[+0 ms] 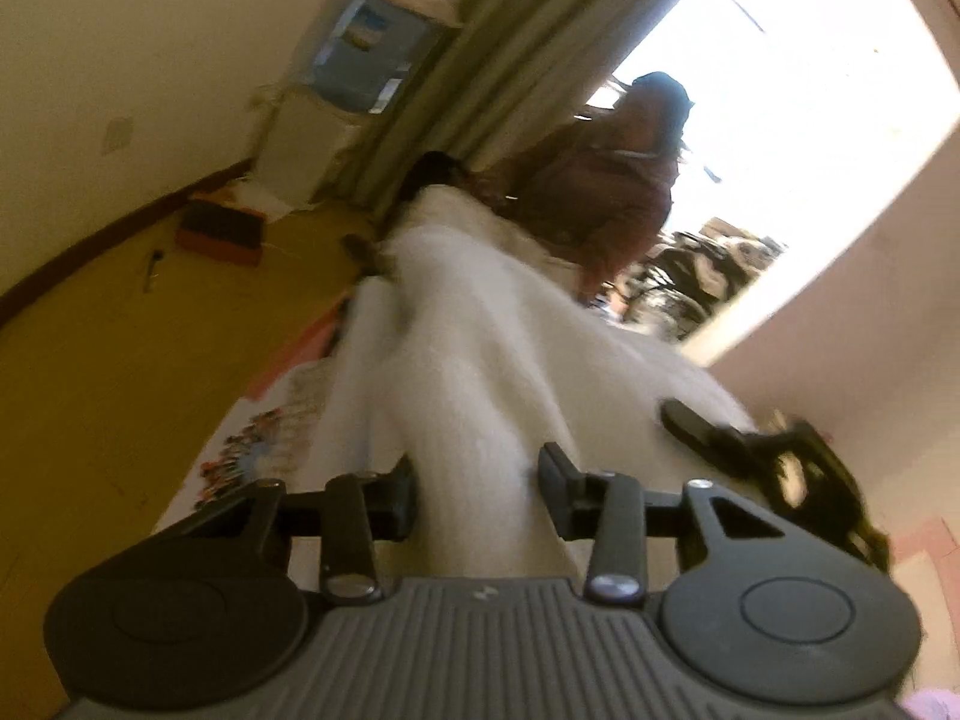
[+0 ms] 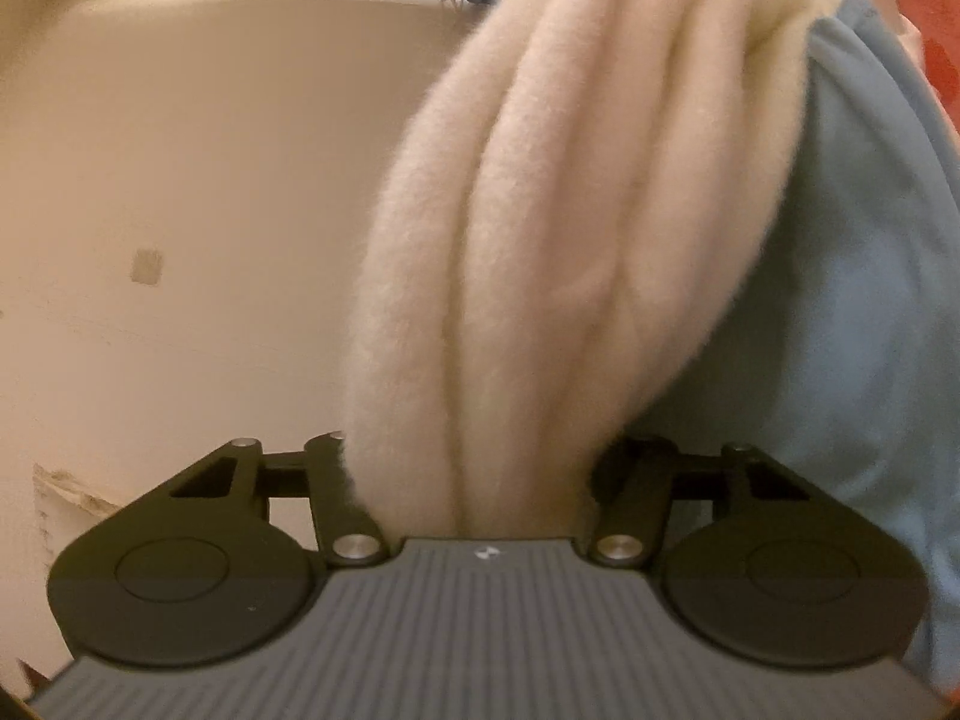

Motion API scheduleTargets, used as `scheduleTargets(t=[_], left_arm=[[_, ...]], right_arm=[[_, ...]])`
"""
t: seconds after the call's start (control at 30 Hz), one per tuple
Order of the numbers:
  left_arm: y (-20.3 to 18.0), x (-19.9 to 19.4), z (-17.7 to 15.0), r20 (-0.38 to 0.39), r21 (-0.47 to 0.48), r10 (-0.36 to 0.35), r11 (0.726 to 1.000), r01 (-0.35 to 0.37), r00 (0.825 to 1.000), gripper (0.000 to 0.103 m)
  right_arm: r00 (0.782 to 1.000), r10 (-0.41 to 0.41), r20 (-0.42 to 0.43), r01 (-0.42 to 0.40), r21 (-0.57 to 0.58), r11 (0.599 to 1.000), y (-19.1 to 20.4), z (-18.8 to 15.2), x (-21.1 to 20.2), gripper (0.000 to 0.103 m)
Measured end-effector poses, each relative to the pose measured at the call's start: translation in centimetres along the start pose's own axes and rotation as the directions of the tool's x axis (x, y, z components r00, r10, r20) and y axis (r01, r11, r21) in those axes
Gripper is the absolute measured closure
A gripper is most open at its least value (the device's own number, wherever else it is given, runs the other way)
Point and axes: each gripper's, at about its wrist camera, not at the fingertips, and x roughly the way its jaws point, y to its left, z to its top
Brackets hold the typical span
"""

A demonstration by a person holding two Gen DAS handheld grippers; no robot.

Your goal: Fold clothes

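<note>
The left tongs [image 1: 477, 495] and the right tongs [image 2: 474, 480] are each clamped on the fluffy white cloth [image 1: 456, 324]. It hangs bunched between them, above the desk [image 1: 690, 372]. It is not folded flat; folding is left to do.

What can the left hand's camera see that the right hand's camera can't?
Only the left wrist view shows a person in a brown top, green curtains, a bright window and the other gripper. Only the right wrist view shows light blue cloth and a bare wall. Both show the fluffy white garment, bunched between each gripper's fingers.
</note>
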Motion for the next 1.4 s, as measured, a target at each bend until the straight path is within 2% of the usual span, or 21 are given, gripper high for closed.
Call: scheduleTargets(t=[0.07,0.17,0.27,0.37,0.43,0.57,0.63,0.73,0.9,1.0,1.07,1.1,1.13,1.17,1.23,1.3,1.37,1.4], left_arm=[[-1.9,-0.4,0.2,-0.025,0.024,-0.032,0.999,0.033,0.999,0.062],[-4.1,-0.5,-0.6,-0.075,0.071,-0.064,0.995,0.070,0.995,0.061],[-3.8,0.2,-1.9,-0.102,0.105,-0.006,0.994,0.017,0.995,0.061],[-3.4,0.9,-3.3,-0.127,0.140,0.053,0.989,-0.035,0.990,0.061],[-2.8,0.8,-3.7,-0.128,0.134,0.069,0.990,-0.052,0.989,0.060],[-2.6,-1.1,-2.7,-0.064,0.151,0.062,0.987,-0.051,0.996,0.060],[-3.0,-1.8,-2.1,-0.032,0.184,0.071,0.981,-0.064,0.997,0.058],[-2.9,-1.9,-2.3,-0.054,0.215,0.099,0.973,-0.085,0.994,0.052],[-2.2,-1.9,-3.6,-0.083,0.238,0.149,0.963,-0.125,0.985,0.051],[-2.2,-2.0,-4.1,-0.077,0.263,0.172,0.954,-0.146,0.982,0.051],[-2.5,-2.4,-4.2,-0.057,0.278,0.177,0.948,-0.155,0.983,0.051],[-2.7,-2.6,-4.2,-0.043,0.288,0.181,0.944,-0.161,0.982,0.051],[-3.0,-2.9,-4.2,-0.027,0.299,0.184,0.939,-0.168,0.983,0.051],[-3.5,-3.3,-4.2,-0.001,0.315,0.184,0.933,-0.174,0.983,0.051],[-4.8,-3.6,-4.4,0.045,0.359,0.177,0.915,-0.182,0.983,0.051],[-6.5,-2.8,-4.7,0.055,0.429,0.153,0.889,-0.162,0.987,0.051],[-8.2,-2.0,-5.1,0.063,0.496,0.129,0.856,-0.143,0.990,0.051],[-9.0,-1.6,-5.3,0.066,0.529,0.116,0.838,-0.134,0.991,0.051]], right_arm=[[0.999,0.033,-0.017,-0.032,0.060,0.998,0.2,1.1,-1.0,0.048],[0.997,0.048,-0.052,-0.045,0.074,0.996,0.2,2.0,-3.0,0.048],[0.997,0.016,-0.081,-0.009,0.086,0.996,-1.8,1.4,-3.2,0.048],[0.994,-0.017,-0.110,0.028,0.096,0.995,-3.9,0.9,-3.4,0.044],[0.991,-0.038,-0.129,0.052,0.103,0.993,-5.3,0.5,-3.5,0.043],[0.992,0.014,-0.123,-0.007,0.057,0.998,-3.6,0.0,-3.8,0.043],[0.993,0.006,-0.114,-0.001,0.046,0.999,-3.7,-0.3,-4.2,0.043],[0.995,-0.005,-0.101,0.008,0.030,1.000,-3.9,-0.6,-4.9,0.044],[0.997,-0.023,-0.078,0.024,0.003,1.000,-4.3,-1.3,-5.9,0.044],[0.997,-0.034,-0.065,0.033,-0.013,0.999,-4.4,-1.7,-6.6,0.029],[0.998,-0.041,-0.055,0.040,-0.024,0.999,-4.6,-1.9,-7.0,0.014],[0.997,-0.060,-0.046,0.058,-0.043,0.997,-4.3,-2.3,-7.6,0.012],[0.995,-0.094,-0.022,0.092,-0.083,0.992,-3.8,-2.9,-8.6,0.003],[0.992,-0.128,0.014,0.128,-0.128,0.983,-3.2,-3.5,-9.8,0.001],[0.978,-0.190,0.089,0.205,-0.214,0.955,-2.0,-4.7,-12.3,0.001],[0.957,-0.230,0.176,0.275,-0.303,0.912,-0.5,-5.8,-14.5,0.004],[0.933,-0.217,0.285,0.325,-0.415,0.850,1.9,-6.2,-15.7,0.024],[0.923,-0.206,0.326,0.347,-0.471,0.811,3.0,-6.5,-15.9,0.030]])
